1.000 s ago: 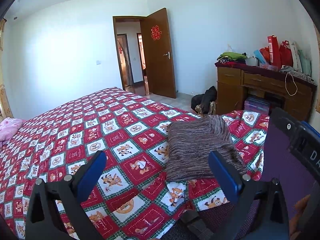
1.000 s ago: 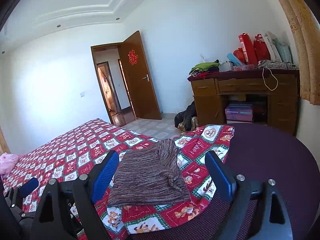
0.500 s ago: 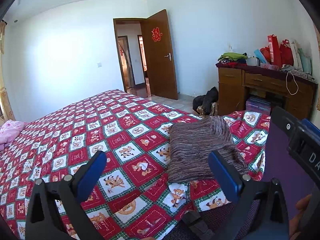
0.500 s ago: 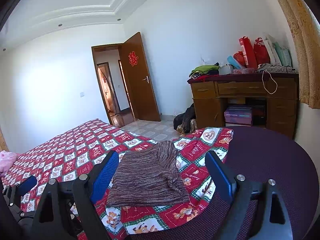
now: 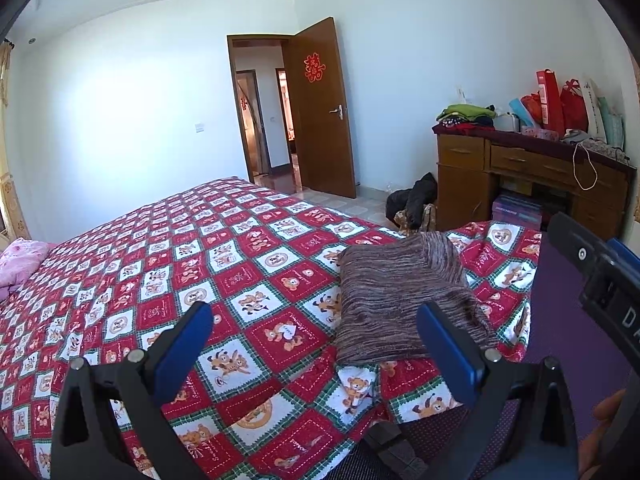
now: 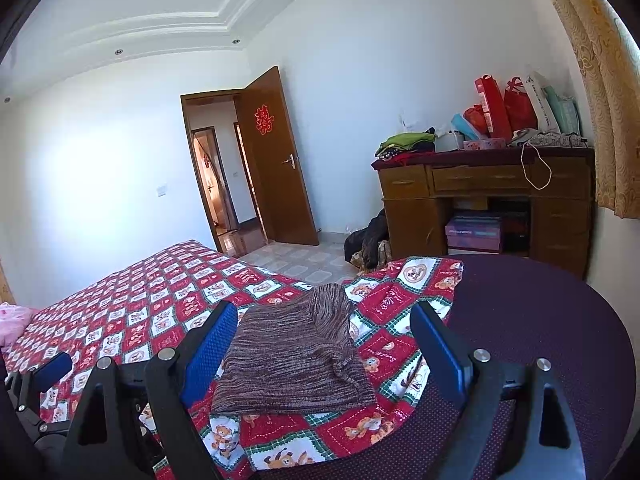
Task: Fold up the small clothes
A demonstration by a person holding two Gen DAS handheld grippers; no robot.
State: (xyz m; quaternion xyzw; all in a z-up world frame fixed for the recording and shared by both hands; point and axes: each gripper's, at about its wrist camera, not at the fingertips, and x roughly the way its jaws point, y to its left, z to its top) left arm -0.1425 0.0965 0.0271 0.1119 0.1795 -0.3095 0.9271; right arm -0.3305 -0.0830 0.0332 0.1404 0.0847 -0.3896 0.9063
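Both grippers and folded sweater [image 6: 292, 356] unmoved.

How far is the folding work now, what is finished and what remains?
Done: the brown knit garment lies folded on the quilt. In hand: nothing; left gripper and right gripper are open and empty. Left: no other unfolded clothing is visible on the bed.
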